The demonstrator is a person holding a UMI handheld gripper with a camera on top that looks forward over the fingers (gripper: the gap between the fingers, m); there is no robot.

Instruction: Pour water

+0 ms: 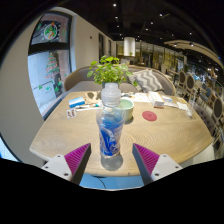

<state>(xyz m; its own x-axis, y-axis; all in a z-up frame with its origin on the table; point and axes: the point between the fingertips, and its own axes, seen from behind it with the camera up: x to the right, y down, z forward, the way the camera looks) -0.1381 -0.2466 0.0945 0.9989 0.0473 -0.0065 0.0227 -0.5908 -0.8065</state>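
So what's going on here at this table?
A person is holding a hand-held tool up to a clear water bottle that stands upright on the wooden table. The bottle sits between the tool's open fingers, not gripped yet. Beyond it stands a potted plant. No water is being poured yet.

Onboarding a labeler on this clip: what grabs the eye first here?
The clear water bottle with a blue label, standing upright on the wooden table between the open gripper fingers with gaps at both sides. Just beyond it, a leafy potted plant in a pale pot. A red coaster lies further right.
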